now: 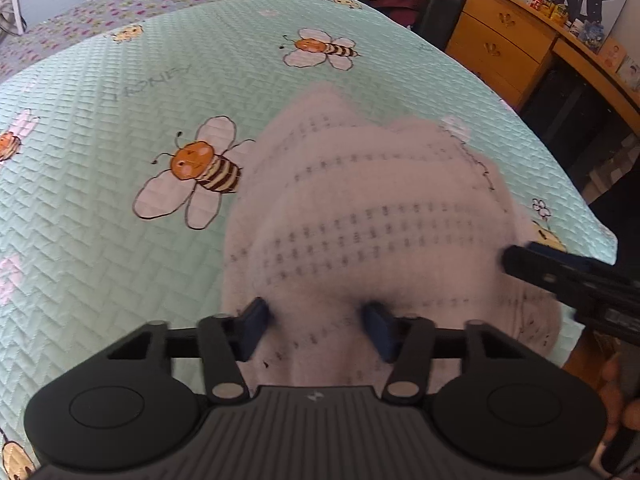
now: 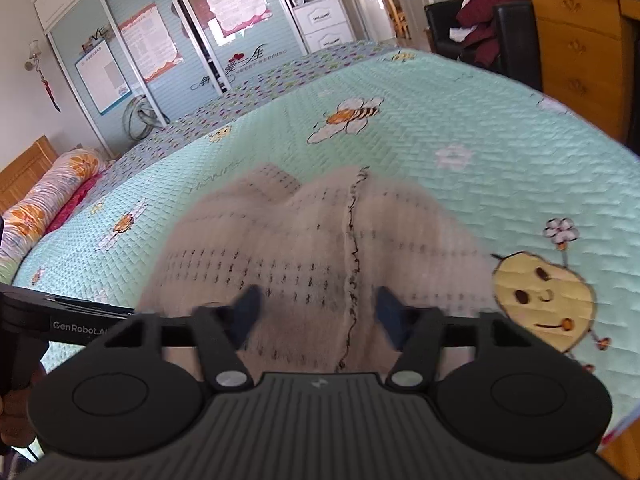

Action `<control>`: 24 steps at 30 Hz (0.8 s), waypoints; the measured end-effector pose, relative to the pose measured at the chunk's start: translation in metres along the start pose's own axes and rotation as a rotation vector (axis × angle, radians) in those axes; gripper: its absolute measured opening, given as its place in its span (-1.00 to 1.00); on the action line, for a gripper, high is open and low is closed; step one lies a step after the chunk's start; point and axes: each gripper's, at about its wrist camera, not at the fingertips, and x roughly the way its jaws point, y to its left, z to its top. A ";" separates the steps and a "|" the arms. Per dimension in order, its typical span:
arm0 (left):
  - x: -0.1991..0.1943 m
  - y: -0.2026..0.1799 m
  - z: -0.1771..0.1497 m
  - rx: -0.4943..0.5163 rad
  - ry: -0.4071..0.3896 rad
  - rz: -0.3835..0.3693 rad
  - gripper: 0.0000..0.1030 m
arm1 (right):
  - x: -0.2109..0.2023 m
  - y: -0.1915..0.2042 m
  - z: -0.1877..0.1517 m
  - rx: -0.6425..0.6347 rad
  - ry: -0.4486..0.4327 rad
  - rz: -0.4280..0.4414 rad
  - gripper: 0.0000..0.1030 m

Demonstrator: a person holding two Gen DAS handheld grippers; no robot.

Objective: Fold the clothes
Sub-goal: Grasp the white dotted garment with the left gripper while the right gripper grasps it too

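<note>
Bedspread (image 1: 120, 92) open beyond blurred, seemingly bunched garment (image 1: 360, 208)

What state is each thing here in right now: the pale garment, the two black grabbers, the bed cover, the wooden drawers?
Pale knit garment with dark dashed rows: bunched on the bed, not folded flat.
Left gripper: jaws apart, cloth between them; grip unclear.
Right gripper: jaws apart over the garment; grip unclear.
Mint quilted bee-print bedspread: spread flat.
Yellow wooden dresser drawers: closed.
</note>
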 end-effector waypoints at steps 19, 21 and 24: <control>-0.038 -0.014 0.022 0.077 -0.126 0.023 -0.79 | -0.034 0.011 0.026 0.033 -0.157 0.039 -0.83; -0.045 -0.015 0.025 0.080 -0.143 0.017 -0.80 | -0.044 0.016 0.031 0.008 -0.197 0.027 -0.92; -0.043 -0.015 0.019 0.083 -0.123 0.019 -0.79 | -0.050 0.020 0.034 -0.032 -0.206 -0.013 -0.93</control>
